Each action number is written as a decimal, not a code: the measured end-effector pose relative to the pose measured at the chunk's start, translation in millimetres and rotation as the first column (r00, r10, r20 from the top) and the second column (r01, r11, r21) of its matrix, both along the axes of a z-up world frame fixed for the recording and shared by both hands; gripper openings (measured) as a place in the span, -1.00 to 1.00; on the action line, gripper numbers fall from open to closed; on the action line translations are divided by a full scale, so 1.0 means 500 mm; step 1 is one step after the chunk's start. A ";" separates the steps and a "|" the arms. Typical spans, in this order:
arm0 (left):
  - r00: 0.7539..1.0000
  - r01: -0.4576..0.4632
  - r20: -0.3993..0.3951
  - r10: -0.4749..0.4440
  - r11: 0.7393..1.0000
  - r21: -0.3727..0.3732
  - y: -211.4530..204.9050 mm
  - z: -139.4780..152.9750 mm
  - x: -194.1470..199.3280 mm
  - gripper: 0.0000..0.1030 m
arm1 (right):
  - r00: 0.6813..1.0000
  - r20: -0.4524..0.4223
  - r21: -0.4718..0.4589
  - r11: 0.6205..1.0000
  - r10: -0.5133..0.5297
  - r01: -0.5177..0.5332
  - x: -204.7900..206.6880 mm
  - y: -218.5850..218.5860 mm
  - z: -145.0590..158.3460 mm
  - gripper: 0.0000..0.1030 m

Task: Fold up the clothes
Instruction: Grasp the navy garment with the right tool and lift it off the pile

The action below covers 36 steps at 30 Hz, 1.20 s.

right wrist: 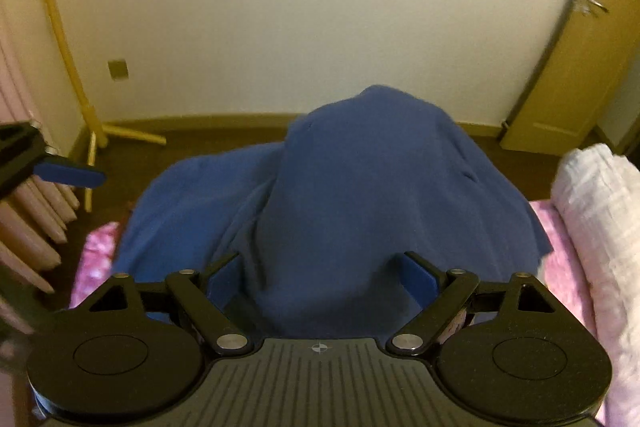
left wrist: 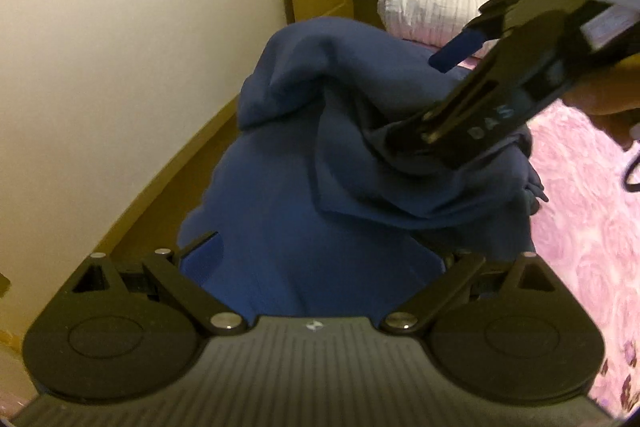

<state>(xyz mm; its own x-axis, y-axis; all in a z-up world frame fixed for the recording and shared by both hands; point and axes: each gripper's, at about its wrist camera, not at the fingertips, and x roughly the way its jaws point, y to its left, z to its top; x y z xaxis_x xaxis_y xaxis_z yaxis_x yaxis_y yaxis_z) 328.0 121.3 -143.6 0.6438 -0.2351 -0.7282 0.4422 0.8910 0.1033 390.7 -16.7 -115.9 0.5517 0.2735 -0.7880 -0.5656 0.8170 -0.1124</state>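
Observation:
A dark blue garment (left wrist: 288, 147) lies bunched in a heap on a pink floral bedspread (left wrist: 580, 227). My left gripper (left wrist: 320, 251) is open, its fingers wide apart with blue cloth lying between them. My right gripper (left wrist: 430, 97) comes in from the upper right, one blue pad in the air and the lower finger down in the folds. In the right wrist view the garment (right wrist: 360, 167) rises in a mound between the spread fingers of my right gripper (right wrist: 320, 267), which is open. One blue fingertip (right wrist: 68, 175) of the left gripper shows at the left edge.
A folded white-and-pink quilt (left wrist: 432, 7) (right wrist: 600, 227) lies on the bed beside the garment. Beyond the bed edge are dark floor, a cream wall, a wooden door (right wrist: 580, 67) and a yellow coat stand (right wrist: 60, 27). Pink pleated curtain (right wrist: 24, 219) hangs at the left. A hand (left wrist: 612, 99) holds the right gripper.

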 end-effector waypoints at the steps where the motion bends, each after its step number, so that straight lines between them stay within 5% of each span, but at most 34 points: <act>1: 1.000 -0.004 -0.002 0.004 1.000 -0.009 0.002 -0.001 0.003 0.84 | 1.000 -0.008 0.010 1.000 -0.012 0.012 0.012 -0.004 -0.003 0.48; 3: 1.000 0.000 -0.002 0.000 1.000 -0.024 0.005 0.006 0.009 0.84 | 0.999 -0.024 0.052 0.997 -0.047 0.048 0.021 -0.024 0.000 -0.33; 4: 1.000 0.008 0.001 -0.007 1.000 -0.029 0.005 0.013 0.012 0.84 | 0.997 -0.027 0.091 0.993 -0.070 0.072 0.018 -0.047 0.012 -0.57; 9: 0.996 0.072 0.061 -0.070 0.996 -0.046 -0.019 0.052 -0.011 0.84 | 0.983 -0.009 0.311 0.934 -0.182 0.176 -0.040 -0.197 0.122 -0.88; 13: 0.983 0.135 0.131 -0.126 0.989 -0.065 -0.060 0.095 -0.060 0.84 | 0.961 0.033 0.405 0.883 -0.275 0.239 -0.158 -0.332 0.225 -0.88; 17: 0.969 0.197 0.165 -0.184 0.978 -0.067 -0.120 0.121 -0.151 0.84 | 0.932 0.039 0.429 0.849 -0.360 0.310 -0.342 -0.470 0.272 -0.88; 23: 0.945 0.299 0.149 -0.291 0.954 -0.035 -0.248 0.108 -0.350 0.84 | 0.870 -0.017 0.412 0.789 -0.493 0.456 -0.710 -0.669 0.262 -0.88; 28: 0.911 0.412 0.043 -0.411 0.910 -0.030 -0.363 0.063 -0.563 0.84 | 0.765 -0.137 0.323 0.702 -0.629 0.635 -1.038 -0.819 0.211 -0.88; 31: 0.864 0.503 -0.008 -0.503 0.864 -0.009 -0.416 0.028 -0.668 0.84 | 0.631 -0.225 0.244 0.584 -0.743 0.774 -1.173 -0.907 0.161 -0.87; 34: 0.777 0.628 -0.048 -0.627 0.778 0.018 -0.485 -0.007 -0.753 0.84 | 0.476 -0.258 0.150 0.452 -0.841 0.879 -1.273 -0.980 0.116 -0.84; 36: 0.678 0.735 -0.065 -0.732 0.676 0.053 -0.527 -0.040 -0.801 0.84 | 0.417 -0.259 0.109 0.402 -0.871 0.909 -1.317 -0.996 0.101 -0.81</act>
<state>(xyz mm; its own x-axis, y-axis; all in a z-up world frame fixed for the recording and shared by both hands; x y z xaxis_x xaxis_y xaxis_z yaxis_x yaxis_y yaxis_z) -72.4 -142.3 -163.8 0.2597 -0.5692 -0.7801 0.9553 0.2696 0.1212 -267.8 -514.6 -65.2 0.4713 -0.1496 -0.8692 0.5060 0.8531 0.1275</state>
